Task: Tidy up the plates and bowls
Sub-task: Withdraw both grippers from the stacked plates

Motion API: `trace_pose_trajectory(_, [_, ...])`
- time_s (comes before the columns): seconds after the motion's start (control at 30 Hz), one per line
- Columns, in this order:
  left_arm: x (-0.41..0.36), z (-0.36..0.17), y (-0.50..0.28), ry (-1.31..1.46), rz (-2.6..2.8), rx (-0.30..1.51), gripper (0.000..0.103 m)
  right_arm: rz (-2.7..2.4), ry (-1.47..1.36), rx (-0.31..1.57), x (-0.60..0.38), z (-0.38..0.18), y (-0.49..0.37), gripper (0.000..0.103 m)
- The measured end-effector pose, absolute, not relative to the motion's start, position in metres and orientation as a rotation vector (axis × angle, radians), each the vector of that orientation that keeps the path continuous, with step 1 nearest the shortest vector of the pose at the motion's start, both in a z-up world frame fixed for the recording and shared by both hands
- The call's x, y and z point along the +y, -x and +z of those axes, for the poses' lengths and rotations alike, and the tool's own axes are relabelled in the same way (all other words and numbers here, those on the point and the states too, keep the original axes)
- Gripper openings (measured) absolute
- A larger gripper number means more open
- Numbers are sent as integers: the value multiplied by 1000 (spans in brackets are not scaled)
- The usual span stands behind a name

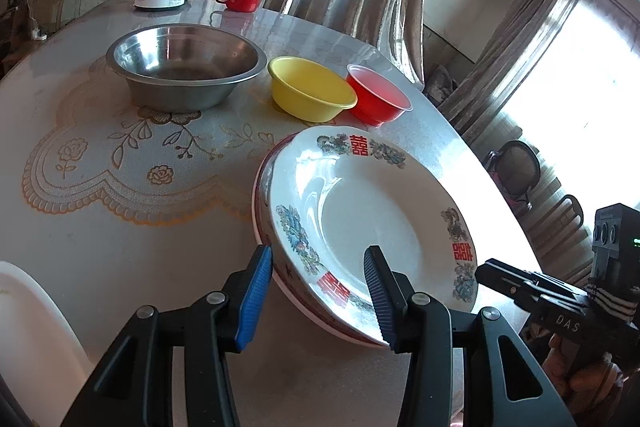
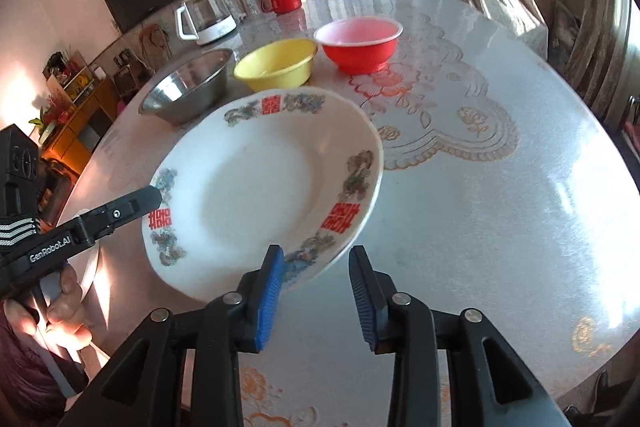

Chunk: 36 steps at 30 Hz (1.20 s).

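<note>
Both grippers (image 1: 318, 297) (image 2: 316, 301), tilted downward, straddle the plate's (image 1: 376, 211) rim.

I had my left gripper (image 1: 318, 293) angled downward, jaws parted; my right gripper (image 2: 318, 301) tilted down too, jaws apart, a bare hand (image 2: 60, 311) gripping the left handle

The white plate (image 1: 372, 211) looks like glazed ceramic, glossy with printed motifs. The steel bowl (image 1: 186, 67) is brushed metal, dully reflective. The yellow bowl (image 1: 310, 89) and red bowl (image 1: 378, 95) look like smooth plastic. The table (image 1: 100, 247) cover is shiny, finely textured.
</note>
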<state>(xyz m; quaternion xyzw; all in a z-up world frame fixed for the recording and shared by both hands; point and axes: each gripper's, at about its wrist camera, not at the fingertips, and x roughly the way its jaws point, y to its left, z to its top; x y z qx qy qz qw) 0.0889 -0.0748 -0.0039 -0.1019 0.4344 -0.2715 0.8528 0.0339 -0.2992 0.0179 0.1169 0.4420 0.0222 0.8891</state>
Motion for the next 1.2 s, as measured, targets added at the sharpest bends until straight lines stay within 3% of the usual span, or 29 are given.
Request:
trace_pose_trajectory(0.13, [-77, -3, -88, 208, -578, 906, 47, -17, -321, 888, -321, 14, -38, 32])
trace_pose_trajectory(0.3, [-80, -2, -87, 189, -582, 906, 47, 37, -323, 873, -314, 8, -46, 17])
trace_pose_trajectory(0.63, [-77, -3, -85, 180, -549, 903, 49, 35, -306, 893, -307, 8, -47, 18])
trace_pose_trajectory(1.0, [-58, -5, -77, 157, -461, 910, 54, 7, -248, 858, -293, 18, -45, 31])
trace_pose_trajectory(1.2, [-40, -3, -76, 192, -428, 919, 54, 78, -232, 806, -277, 34, -47, 31])
